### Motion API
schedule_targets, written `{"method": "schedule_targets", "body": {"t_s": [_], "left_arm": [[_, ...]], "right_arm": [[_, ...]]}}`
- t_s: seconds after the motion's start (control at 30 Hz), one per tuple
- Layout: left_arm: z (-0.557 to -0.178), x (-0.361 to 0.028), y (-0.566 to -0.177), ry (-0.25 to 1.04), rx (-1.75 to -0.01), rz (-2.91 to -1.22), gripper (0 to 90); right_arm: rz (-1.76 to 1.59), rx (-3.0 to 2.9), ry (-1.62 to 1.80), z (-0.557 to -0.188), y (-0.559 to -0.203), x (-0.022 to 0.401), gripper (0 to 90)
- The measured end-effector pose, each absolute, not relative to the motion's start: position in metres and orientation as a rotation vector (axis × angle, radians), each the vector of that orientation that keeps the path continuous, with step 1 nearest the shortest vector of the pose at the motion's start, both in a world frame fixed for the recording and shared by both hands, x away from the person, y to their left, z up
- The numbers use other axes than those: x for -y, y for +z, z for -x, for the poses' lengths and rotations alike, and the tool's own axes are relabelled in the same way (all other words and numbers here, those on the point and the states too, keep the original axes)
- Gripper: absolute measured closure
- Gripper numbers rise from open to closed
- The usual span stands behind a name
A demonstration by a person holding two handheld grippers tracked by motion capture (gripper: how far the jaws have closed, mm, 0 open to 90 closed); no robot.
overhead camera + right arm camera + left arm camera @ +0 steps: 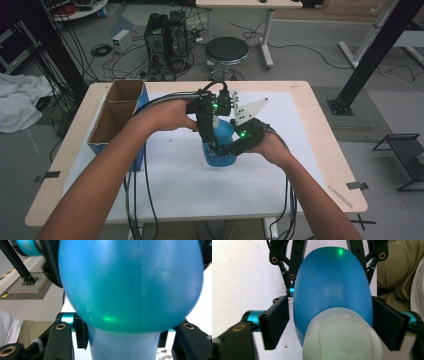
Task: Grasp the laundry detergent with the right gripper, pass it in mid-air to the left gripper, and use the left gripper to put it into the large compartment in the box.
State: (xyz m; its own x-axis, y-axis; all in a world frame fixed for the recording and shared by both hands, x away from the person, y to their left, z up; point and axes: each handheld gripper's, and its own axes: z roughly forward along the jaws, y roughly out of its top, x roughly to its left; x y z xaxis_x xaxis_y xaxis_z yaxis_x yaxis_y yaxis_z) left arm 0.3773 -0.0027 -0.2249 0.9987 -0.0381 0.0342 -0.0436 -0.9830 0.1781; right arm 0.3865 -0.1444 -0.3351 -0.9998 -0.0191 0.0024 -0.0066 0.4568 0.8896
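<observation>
A blue plastic bottle [220, 142] stands upright near the middle of the bench, on its white sheet. Its body is rounded and translucent blue with a faint vertical seam [332, 285]; on top sits a pale, whitish domed cap [342, 337], and the body narrows below the bulge [125, 345].

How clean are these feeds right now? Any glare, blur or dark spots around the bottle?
High view: dim and soft, green lamps glowing on both grippers beside the blue bottle. Left gripper view: the white cap is too close and blurred, with a green glint on the bottle. Right gripper view: the bottle is very near and soft, with a green reflection low on it.
</observation>
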Motion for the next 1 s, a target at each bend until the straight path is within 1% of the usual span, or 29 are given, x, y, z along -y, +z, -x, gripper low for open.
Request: {"method": "schedule_targets", "body": {"t_s": [0.43,0.5,0.83,0.87,0.9,1.0], "left_arm": [[-0.375,0.0034,-0.2237,0.056,0.072,-2.959,23.0],[-0.3743,0.0033,-0.2238,0.055,0.085,-2.957,26.5],[-0.3734,0.0037,-0.2234,0.064,0.088,-2.957,26.6],[-0.3733,0.0037,-0.2229,0.065,0.094,-2.957,27.1],[-0.373,0.0034,-0.2229,0.065,0.102,-2.95,30.5],[-0.3725,0.0035,-0.2224,0.077,0.103,-2.942,30.9]], "right_arm": [[0.01,2.662,-1.587,-0.3832,-0.3342,0.1444,43.3],[0.003,2.663,-1.599,-0.3834,-0.3343,0.1441,43.3],[-0.009,2.666,-1.602,-0.3836,-0.3344,0.144,43.3],[-0.011,2.668,-1.601,-0.3838,-0.3345,0.144,43.3],[-0.015,2.667,-1.605,-0.3839,-0.3344,0.1439,43.3],[-0.014,2.668,-1.604,-0.3839,-0.3346,0.1438,43.4]]}}
